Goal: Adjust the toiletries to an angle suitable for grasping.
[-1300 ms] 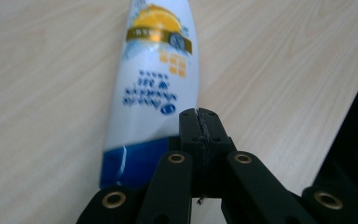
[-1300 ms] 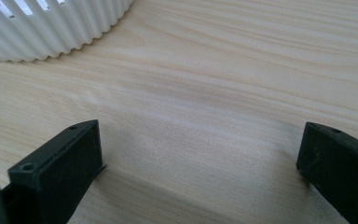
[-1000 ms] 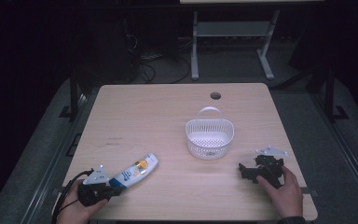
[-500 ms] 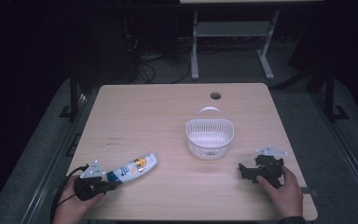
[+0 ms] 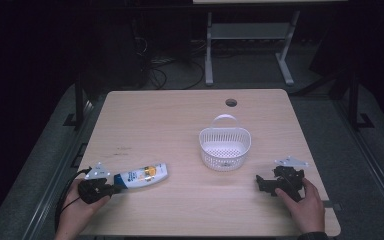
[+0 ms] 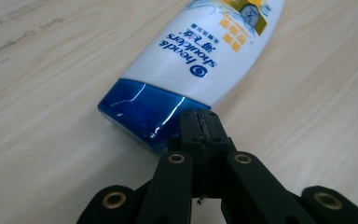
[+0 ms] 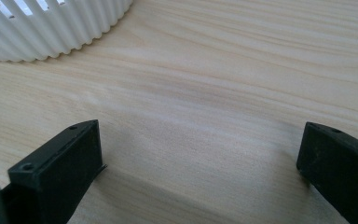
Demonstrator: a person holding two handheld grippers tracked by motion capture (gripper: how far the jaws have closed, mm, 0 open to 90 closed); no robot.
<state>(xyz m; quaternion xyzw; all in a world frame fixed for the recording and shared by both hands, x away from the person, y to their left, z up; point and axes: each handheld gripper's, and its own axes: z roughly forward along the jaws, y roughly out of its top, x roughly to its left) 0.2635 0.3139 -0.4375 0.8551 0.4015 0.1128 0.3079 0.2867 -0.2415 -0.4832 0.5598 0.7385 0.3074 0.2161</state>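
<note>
A white shampoo bottle (image 5: 142, 176) with a blue cap lies on its side near the table's front left corner. In the left gripper view the bottle (image 6: 191, 51) points its cap at me. My left gripper (image 5: 111, 189) is just left of the cap. Its jaws (image 6: 199, 119) are pressed together with nothing between them, tips at the cap's edge. My right gripper (image 5: 261, 182) rests at the front right, held by a hand. Seen along its jaws, the right gripper (image 7: 200, 140) stands wide open over bare wood.
A white slatted basket (image 5: 225, 159) with a handle stands right of the table's middle, and its wall (image 7: 51, 32) is close ahead of the right gripper. A cable hole (image 5: 231, 102) is at the far edge. Dark floor and a metal stand lie beyond.
My left gripper has shifted left and a little away from the front edge. The bottle's cap end swung with it, so the bottle lies flatter. The right hand stayed put.
</note>
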